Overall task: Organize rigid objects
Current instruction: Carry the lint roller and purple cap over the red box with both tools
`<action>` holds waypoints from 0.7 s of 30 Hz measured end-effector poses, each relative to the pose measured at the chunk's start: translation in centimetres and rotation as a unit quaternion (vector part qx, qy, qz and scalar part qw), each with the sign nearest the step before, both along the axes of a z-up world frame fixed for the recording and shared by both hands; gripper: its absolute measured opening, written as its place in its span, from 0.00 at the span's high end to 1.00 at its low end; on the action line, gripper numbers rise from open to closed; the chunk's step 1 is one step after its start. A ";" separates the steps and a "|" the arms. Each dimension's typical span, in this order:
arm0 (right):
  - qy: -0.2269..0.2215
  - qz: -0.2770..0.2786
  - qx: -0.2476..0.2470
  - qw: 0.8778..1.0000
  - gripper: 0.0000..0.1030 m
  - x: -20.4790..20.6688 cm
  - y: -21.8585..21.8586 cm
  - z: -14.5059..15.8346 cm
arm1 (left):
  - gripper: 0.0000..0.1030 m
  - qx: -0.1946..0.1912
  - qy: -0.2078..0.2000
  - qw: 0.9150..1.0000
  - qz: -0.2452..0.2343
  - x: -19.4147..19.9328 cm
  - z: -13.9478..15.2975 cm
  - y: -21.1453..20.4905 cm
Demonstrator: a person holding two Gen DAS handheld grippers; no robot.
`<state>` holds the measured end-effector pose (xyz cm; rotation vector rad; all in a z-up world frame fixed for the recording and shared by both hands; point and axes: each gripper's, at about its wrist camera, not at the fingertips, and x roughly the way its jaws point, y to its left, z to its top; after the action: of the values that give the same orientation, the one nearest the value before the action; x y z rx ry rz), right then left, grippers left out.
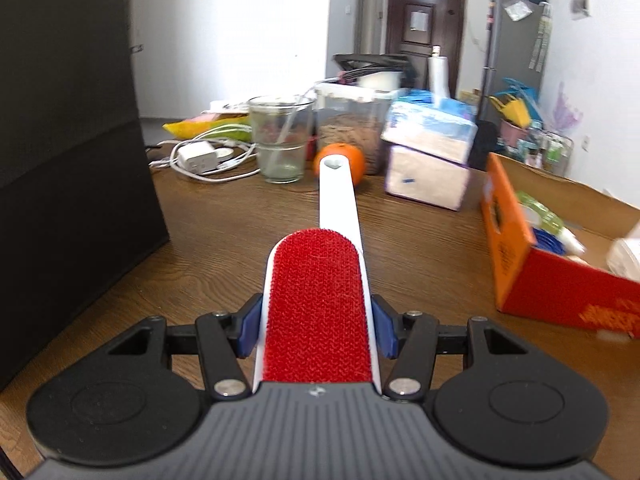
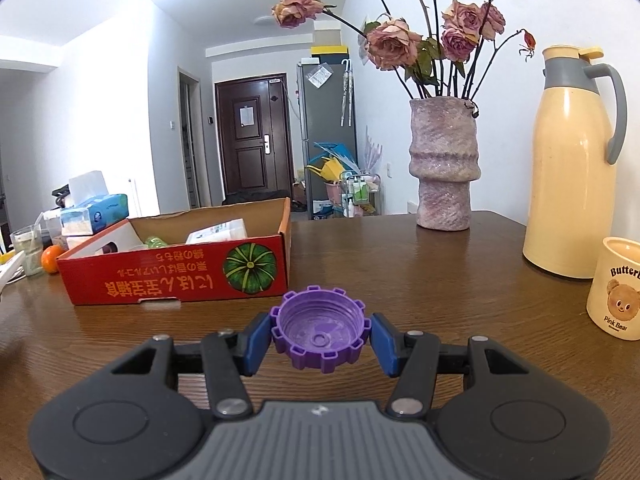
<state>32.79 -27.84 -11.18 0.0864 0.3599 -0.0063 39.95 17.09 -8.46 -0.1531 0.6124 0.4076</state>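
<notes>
Two claws clamped: left claw [image 1: 316, 330] on red-padded white lint brush [image 1: 320, 292]; right claw [image 2: 320, 338] on purple notched cap [image 2: 320, 330]

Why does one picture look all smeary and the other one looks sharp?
In the left wrist view the glass, orange and red box are smeared by blur, while the lint brush held in the left tool stays crisp. In the right wrist view the purple cap, vase and jug are sharp, though the walls bend at the edges.
</notes>
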 end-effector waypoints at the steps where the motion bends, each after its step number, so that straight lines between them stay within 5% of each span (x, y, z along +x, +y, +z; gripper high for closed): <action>1: 0.000 0.002 0.000 1.000 0.48 0.0 0.1 0.0 | 0.45 0.002 -0.003 1.000 -0.006 -0.3 0.1 -0.4; 21: -0.004 0.052 0.004 0.999 0.48 -1.1 3.1 0.1 | 0.45 0.018 -0.028 0.994 -0.109 -5.2 0.5 -8.2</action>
<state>31.73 -24.70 -11.10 0.0746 0.3555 0.0989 34.75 8.86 -7.97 -0.0624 0.5598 0.2025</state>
